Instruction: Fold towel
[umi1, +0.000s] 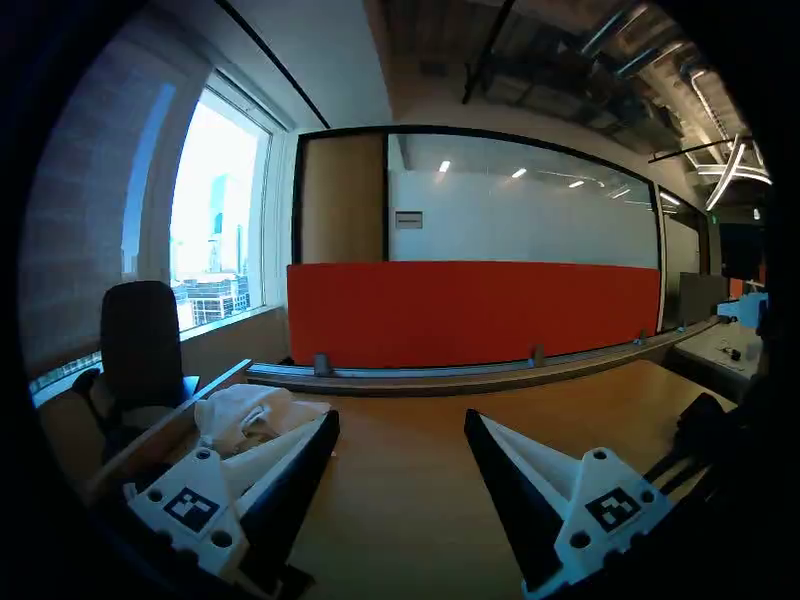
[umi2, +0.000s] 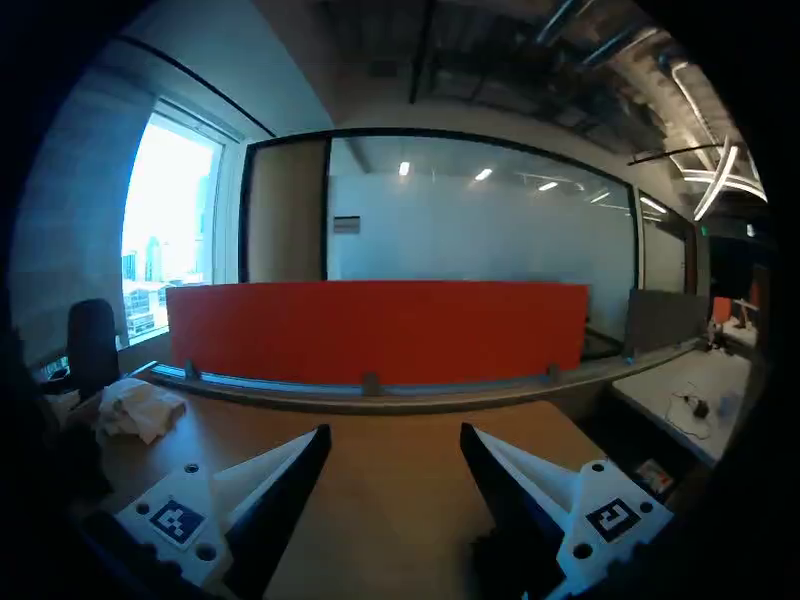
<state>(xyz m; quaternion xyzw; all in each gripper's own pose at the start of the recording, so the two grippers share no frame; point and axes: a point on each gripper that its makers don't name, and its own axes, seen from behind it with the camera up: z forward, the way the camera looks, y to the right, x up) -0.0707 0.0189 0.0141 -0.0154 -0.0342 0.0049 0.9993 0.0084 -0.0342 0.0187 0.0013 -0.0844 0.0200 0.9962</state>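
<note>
Pointing across the wooden desk (umi1: 420, 500), the left gripper (umi1: 400, 435) has its jaws spread wide w/ nothing btwn them, just bare desktop in the gap. One finger (umi1: 270, 470) overlaps the towel (umi1: 245, 412) in the left gripper view; can't tell if it touches the cloth. The right gripper (umi2: 393, 445) is the same: wide apart, holding nothing, open wood btwn its fingers.

Towel is cream/off-white, crumpled into a soft lumpy heap, unfolded, at the desk's left edge toward the back. In the right gripper view the towel (umi2: 135, 408) lies well left of that gripper's fingers, apart from them.

Fingers on both tools are white hard plastic wedges tapering to points, w/ black inner faces. Each carries a square black-and-white marker near its base.

Desk top is smooth, warm brown, wood-look, w/ a slight sheen. An orange-red divider panel (umi1: 470, 312), flat and matte, runs along the desk's back edge on a grey rail (umi1: 440, 372). A black chair (umi1: 140, 340) w/ a rounded back stands just beyond the towel, by the bright window (umi1: 215, 220). A frosted glass wall (umi1: 520, 215) rises behind the divider.
</note>
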